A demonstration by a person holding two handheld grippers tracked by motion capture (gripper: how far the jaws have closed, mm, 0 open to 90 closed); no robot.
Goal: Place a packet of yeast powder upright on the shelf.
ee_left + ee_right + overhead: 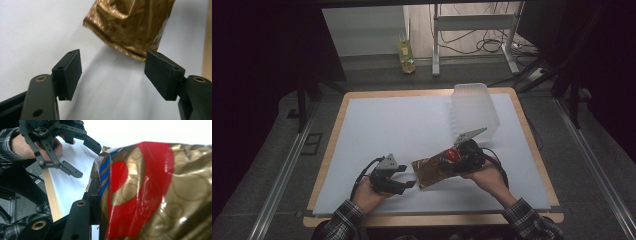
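The crinkled gold foil snack bag with a red and blue printed panel is held above the white mat toward the tabletop's near edge, a little right of its middle; the right gripper is clamped on the bag's right end, and in the right gripper view the foil bulges over that gripper's near black jaw, pressed tight against it; the bag's free, crimped left end points at the left gripper, whose jaws stand wide apart and hold nothing; in the left gripper view the crimped hem hangs just beyond the two pads, not between them, with bare mat showing in the gap (the bag casts a soft shadow there); the left gripper itself sits near the near edge, left of the bag, close to it but not touching.

Toward the far right corner a translucent white plastic tub lies tipped on the mat, well apart from both grippers; I cannot tell whether anything is in it.

The mat covers most of the wooden tabletop, leaving a thin wood border; the whole left half and the far middle of the mat lie bare, and a bare strip runs along the near edge by the person's plaid sleeves.
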